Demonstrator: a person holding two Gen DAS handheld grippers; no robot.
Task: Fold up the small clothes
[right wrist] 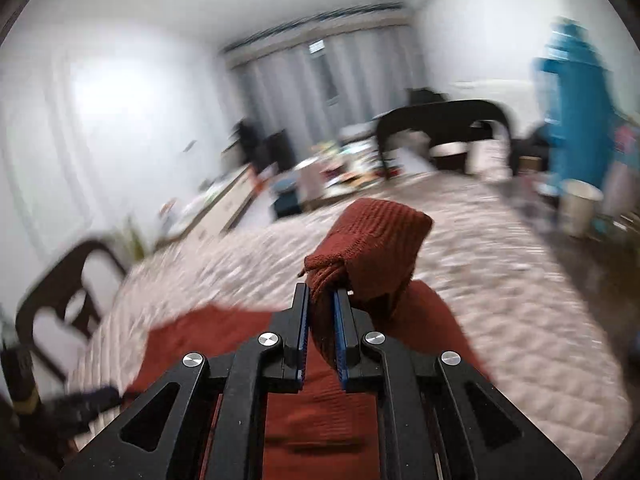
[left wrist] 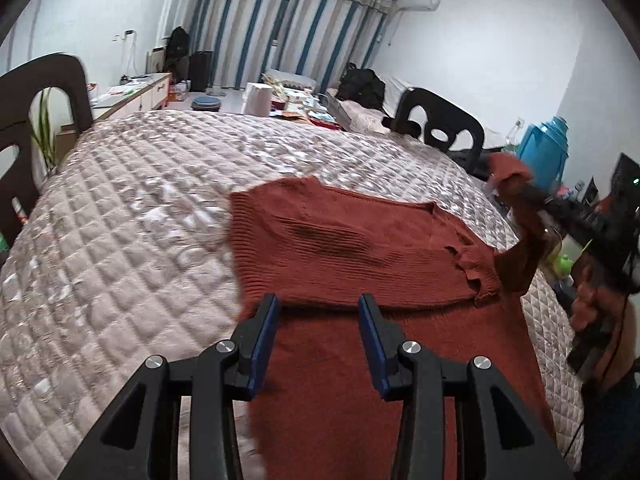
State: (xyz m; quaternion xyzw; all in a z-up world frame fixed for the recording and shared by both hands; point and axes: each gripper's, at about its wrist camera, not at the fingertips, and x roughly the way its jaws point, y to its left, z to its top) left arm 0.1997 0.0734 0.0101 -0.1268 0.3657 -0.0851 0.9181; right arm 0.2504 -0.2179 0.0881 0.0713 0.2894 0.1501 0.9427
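sweater (left wrist: pixel 360 240) lies lower centre on quilted table (left wrist: pixel 140 200). right gripper (right wrist: pixel 322 300) clamps sleeve (right wrist: pixel 372 248), lifted. left gripper (left wrist: pixel 318 304) half-spread, empty, above hem. advice: carry sleeve across body, keep taut.

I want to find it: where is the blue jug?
In the left wrist view, the blue jug stands far right, beyond the quilted table, near the dark chair.

Place: a home, a lived-in room.
Window: striped curtains (left wrist: pixel 288 28) are hanging wall to wall.
Wall: an air conditioner (left wrist: pixel 418 0) is sitting high up.
Seating: dark chairs (left wrist: pixel 440 128) are standing around a quilted cover (left wrist: pixel 120 220).
Clutter: bags (left wrist: pixel 362 86) and a blue flask (left wrist: pixel 546 148) are lying about.
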